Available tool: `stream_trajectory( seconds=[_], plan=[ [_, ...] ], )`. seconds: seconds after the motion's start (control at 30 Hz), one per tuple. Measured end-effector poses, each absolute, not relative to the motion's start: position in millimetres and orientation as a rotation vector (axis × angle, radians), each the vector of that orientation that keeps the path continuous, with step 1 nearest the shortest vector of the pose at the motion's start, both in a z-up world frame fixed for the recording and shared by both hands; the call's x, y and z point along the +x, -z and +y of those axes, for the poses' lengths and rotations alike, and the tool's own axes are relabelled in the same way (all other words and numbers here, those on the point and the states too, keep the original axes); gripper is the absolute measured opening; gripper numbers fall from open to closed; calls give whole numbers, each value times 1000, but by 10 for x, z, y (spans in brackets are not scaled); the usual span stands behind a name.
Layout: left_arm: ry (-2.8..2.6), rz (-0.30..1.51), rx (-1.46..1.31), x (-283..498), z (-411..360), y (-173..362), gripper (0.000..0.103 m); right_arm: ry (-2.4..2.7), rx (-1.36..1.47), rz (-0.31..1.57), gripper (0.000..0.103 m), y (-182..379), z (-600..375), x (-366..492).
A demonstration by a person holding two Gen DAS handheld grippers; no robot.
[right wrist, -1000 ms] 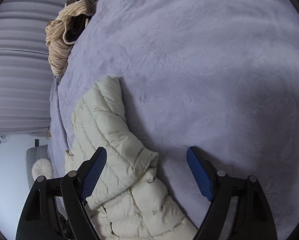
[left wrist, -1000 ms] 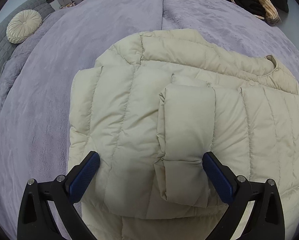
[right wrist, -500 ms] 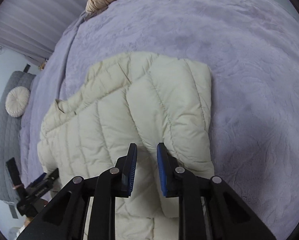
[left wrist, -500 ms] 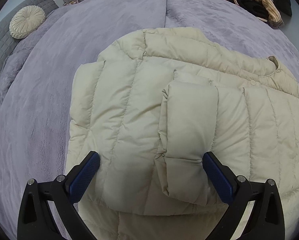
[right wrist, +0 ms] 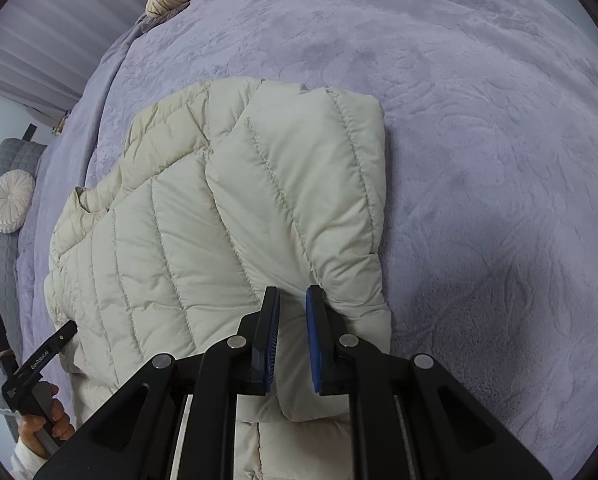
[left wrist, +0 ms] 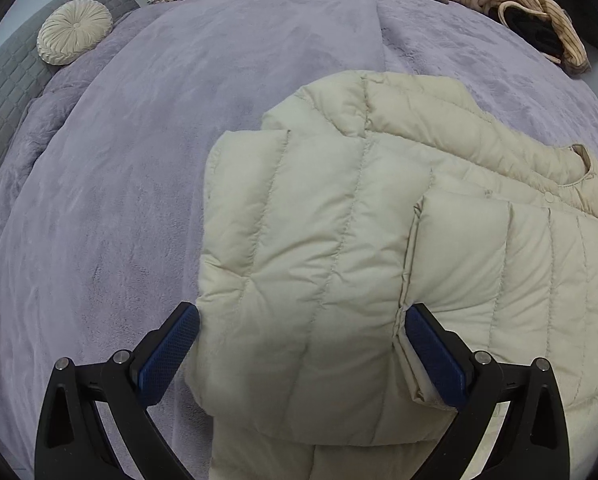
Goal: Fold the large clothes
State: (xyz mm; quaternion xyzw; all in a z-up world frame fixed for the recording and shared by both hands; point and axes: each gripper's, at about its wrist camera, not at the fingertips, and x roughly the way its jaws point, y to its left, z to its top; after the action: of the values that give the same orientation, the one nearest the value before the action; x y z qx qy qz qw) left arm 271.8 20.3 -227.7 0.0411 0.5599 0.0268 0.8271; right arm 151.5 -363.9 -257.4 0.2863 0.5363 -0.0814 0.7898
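Both sleeves now lie folded across the cream puffer jacket [left wrist: 339,240] on the lilac bedspread [left wrist: 139,160], the right gripper [right wrist: 293,300] having narrowed onto its sleeve while the left gripper [left wrist: 303,320] stays wide, leaving the body fold pending.

Left gripper [left wrist: 302,332] wide open over cream jacket [left wrist: 339,240], possibly touching.

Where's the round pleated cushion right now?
The round cushion sits at the upper left of the left wrist view, leaning on the grey quilted headboard beside the purple blanket, well away from the cream jacket.
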Motion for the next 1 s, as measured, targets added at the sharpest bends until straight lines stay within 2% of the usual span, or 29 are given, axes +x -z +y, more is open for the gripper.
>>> stream_trajectory(
  seconds=[0.2, 0.4, 0.43, 0.77, 0.8, 0.87, 0.9, 0.93, 1.0],
  plan=[
    [-57, 1177, 50, 2660, 385, 2076, 103, 178, 584, 1155, 14, 2392, -3566, 1511],
    [42, 1146, 56, 2612, 171, 1835, 103, 82, 602, 1117, 14, 2092, -3215, 1573],
    [57, 1149, 56, 2579, 150, 1806, 103, 61, 610, 1119, 18, 2057, -3157, 1551],
    [100, 1198, 103, 2096, 183, 1552, 103, 51, 641, 1197, 18, 1873, -2925, 1082],
    [103, 1202, 108, 2049, 197, 1529, 103, 57, 643, 1200, 20, 1849, -2914, 1031],
    [104, 1214, 115, 1956, 243, 1499, 103, 71, 641, 1206, 34, 1811, -2910, 928],
    [107, 1220, 115, 1912, 268, 1484, 103, 76, 641, 1205, 50, 1781, -2897, 881],
    [109, 1224, 113, 1870, 290, 1471, 103, 80, 641, 1200, 60, 1749, -2886, 838],
    [113, 1231, 110, 1789, 318, 1440, 103, 90, 635, 1195, 60, 1687, -2854, 767]
  ],
)
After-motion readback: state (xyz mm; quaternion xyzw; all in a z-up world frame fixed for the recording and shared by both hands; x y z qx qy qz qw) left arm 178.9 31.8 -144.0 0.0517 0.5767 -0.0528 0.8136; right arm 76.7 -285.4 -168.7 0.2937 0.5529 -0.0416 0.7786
